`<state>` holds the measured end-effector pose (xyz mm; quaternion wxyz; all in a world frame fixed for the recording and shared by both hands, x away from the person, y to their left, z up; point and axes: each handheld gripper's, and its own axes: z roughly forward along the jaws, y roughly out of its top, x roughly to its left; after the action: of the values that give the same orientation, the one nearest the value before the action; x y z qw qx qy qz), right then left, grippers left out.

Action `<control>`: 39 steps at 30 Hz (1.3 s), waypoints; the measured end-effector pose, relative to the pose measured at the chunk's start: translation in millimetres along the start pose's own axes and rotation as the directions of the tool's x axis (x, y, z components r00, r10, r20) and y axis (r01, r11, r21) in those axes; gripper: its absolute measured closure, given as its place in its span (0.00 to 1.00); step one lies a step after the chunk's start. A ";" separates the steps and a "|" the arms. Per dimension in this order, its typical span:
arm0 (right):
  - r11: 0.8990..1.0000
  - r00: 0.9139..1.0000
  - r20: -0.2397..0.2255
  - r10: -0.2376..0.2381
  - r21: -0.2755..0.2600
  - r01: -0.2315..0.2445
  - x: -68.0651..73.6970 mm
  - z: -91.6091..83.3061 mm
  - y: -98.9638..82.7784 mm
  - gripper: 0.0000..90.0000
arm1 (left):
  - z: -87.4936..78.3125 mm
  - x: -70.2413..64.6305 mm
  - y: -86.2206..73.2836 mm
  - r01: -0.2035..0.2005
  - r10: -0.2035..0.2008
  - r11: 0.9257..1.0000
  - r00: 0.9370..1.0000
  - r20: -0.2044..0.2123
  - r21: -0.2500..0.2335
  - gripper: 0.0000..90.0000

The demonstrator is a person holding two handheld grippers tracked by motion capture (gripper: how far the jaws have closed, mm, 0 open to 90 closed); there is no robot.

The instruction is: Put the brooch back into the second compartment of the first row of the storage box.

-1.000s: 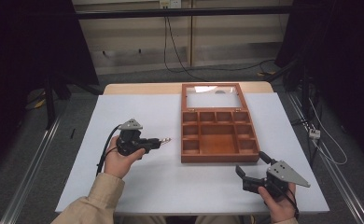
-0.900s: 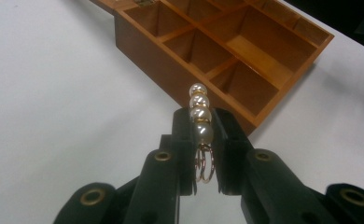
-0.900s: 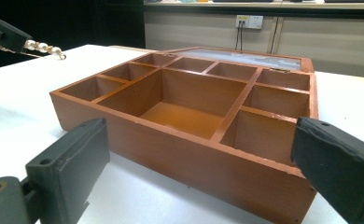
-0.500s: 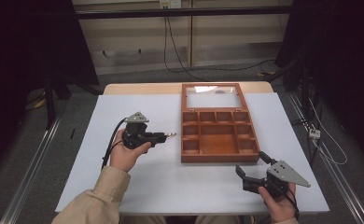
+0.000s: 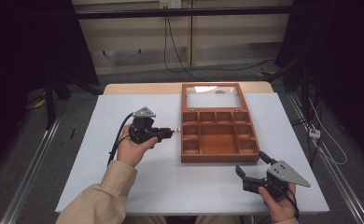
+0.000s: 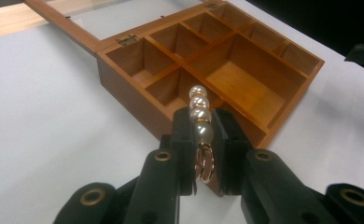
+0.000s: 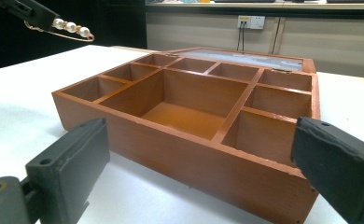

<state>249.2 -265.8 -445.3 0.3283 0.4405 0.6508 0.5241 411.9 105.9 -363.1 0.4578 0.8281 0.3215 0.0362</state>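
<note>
A wooden compartment box (image 5: 217, 158) lies on the white table, its glass-paned lid (image 5: 213, 97) folded flat behind it. My left gripper (image 5: 169, 133) hovers just off the box's left wall, shut on a pearl pin (image 5: 176, 131) with gold rings. In the left gripper view the pearl pin (image 6: 198, 100) juts out past the black fingers (image 6: 182, 140) toward the box's left compartments (image 6: 171, 86). My right gripper (image 5: 251, 164) stays open near the table's front right, aimed at the box's front wall (image 7: 185, 154). The right gripper view also catches the pearl pin (image 7: 71, 27) at top left.
All the box's compartments, including the large middle one (image 7: 180, 114), hold nothing. The table's edges (image 5: 194, 212) are close at the front. Cables and a wall panel (image 5: 180, 46) lie beyond the far end.
My left gripper has carried the pearl pin rightward and slightly up, closer to the box's left wall. The right gripper has not moved.
</note>
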 end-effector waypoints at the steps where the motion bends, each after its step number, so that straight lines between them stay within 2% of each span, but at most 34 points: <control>1: 1.000 1.000 0.000 0.000 0.000 0.000 -0.2 0.0 0.0 0.05 | 1.0 -0.3 0.6 0.002 -0.002 1.000 1.000 0.002 0.000 0.89; 21: 1.000 1.000 -0.003 0.005 0.000 -0.005 -2.8 -0.5 -0.8 0.05 | 16.4 -1.3 13.3 0.010 -0.010 1.000 1.000 0.012 -0.014 0.89; 39: 1.000 1.000 0.001 0.010 -0.004 -0.010 -4.6 -2.3 -0.8 0.05 | 36.8 -5.0 29.5 -0.005 0.005 1.000 1.000 0.008 -0.007 0.89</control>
<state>248.8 -271.0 -445.7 0.3269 0.4436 0.6472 0.5267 435.7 65.0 -360.2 0.4621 0.8273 0.3174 0.0351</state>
